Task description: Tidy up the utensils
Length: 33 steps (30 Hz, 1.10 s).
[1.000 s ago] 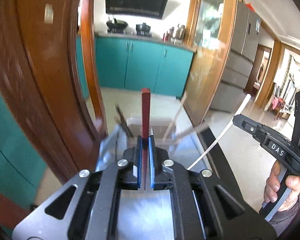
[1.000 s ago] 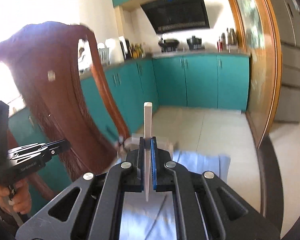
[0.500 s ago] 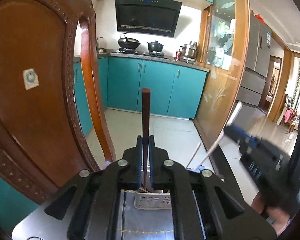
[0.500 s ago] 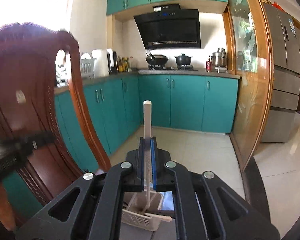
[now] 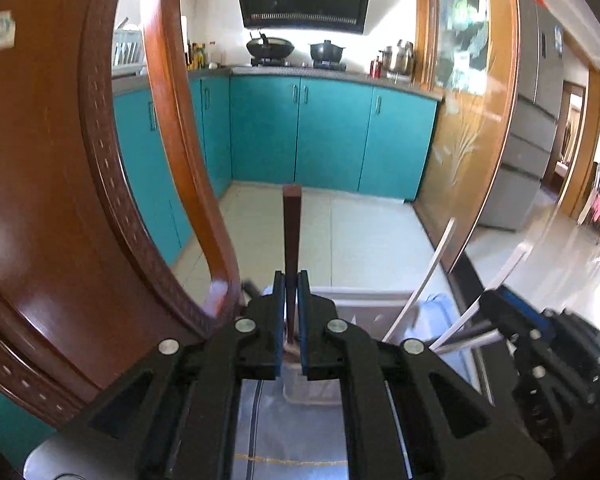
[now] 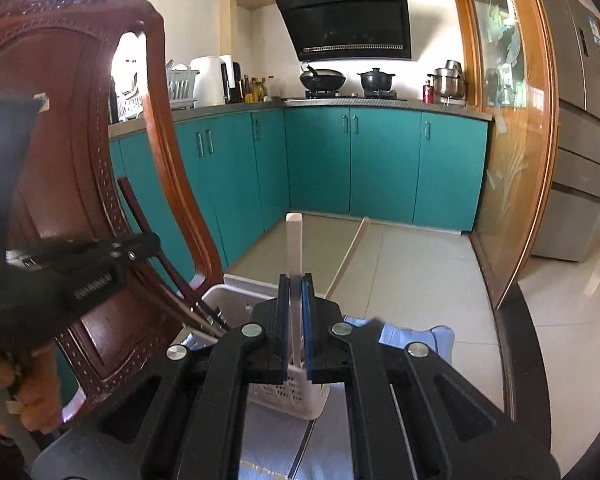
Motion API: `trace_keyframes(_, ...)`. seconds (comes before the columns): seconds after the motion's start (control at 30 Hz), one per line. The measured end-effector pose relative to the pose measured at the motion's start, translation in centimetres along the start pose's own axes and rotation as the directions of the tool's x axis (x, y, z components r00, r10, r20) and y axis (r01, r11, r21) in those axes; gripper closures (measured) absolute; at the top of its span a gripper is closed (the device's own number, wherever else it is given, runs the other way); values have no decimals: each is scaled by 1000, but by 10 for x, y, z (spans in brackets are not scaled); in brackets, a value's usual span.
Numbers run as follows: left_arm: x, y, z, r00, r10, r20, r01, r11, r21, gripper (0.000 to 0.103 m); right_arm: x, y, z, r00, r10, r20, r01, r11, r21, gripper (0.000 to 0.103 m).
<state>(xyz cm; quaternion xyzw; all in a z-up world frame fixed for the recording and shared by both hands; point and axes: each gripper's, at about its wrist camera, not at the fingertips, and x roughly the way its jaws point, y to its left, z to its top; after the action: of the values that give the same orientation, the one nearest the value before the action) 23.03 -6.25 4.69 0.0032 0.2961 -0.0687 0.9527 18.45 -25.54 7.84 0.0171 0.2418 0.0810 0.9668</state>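
My left gripper [image 5: 291, 278] is shut on a dark brown chopstick [image 5: 291, 232] that stands upright between its jaws, just over the white utensil basket [image 5: 364, 300]. Two white chopsticks [image 5: 424, 276] lean out of the basket's right side. My right gripper [image 6: 295, 280] is shut on a white chopstick [image 6: 294, 248], also upright, above the perforated basket [image 6: 292, 396]. Several dark chopsticks [image 6: 196, 304] lean in the basket's left part, below the left gripper [image 6: 148, 242]. The right gripper [image 5: 540, 332] shows blurred at the right of the left wrist view.
A carved wooden chair back [image 5: 60, 160] rises close on the left, right beside the basket. A blue cloth [image 6: 412, 336] covers the table under the basket, and the table's dark edge [image 6: 516, 340] runs on the right. Teal kitchen cabinets [image 6: 320, 160] stand beyond.
Both grippers have come down and forward with their chopsticks still held. The basket now sits right under both jaws, and the two grippers are closer together.
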Motion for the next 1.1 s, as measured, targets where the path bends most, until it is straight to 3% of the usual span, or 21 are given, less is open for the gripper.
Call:
trace_keyframes(0.3,-2,-2,-14,1000,4,6,-4,999,42,96,-14,1,-5,999,-8,33,8,1000,1,93)
trace_keyframes(0.37,-8,-6,-13,1000,8,29,-9,998,61,88,-24,2,-4,998,-6,62,6,1000,-2,83)
trace_keyframes(0.43,-18,-9,-18,999,12,50,-15,997,76,79,-37,4,-2,995,-11,97,12,1000,-5,61)
trace_keyframes(0.53,-39,-11,-27,996,16,86,-25,995,102,71,-68,7,-2,983,2,181,-1,1000,-5,37)
trace_keyframes(0.67,-66,-7,-45,993,12,114,-23,995,93,54,-118,9,-9,955,-13,295,20,1000,-22,19)
trace_keyframes(0.73,-81,-2,-58,994,4,113,-11,998,63,53,-139,5,-18,941,-23,337,29,999,-12,10)
trace_keyframes(0.9,-117,12,-88,992,-5,124,6,1000,-8,42,-170,-6,-49,931,-64,361,54,998,36,4)
trace_keyframes(1.1,-137,14,-114,994,20,111,-20,1000,-1,34,-184,3,-84,958,-120,262,134,990,-39,4)
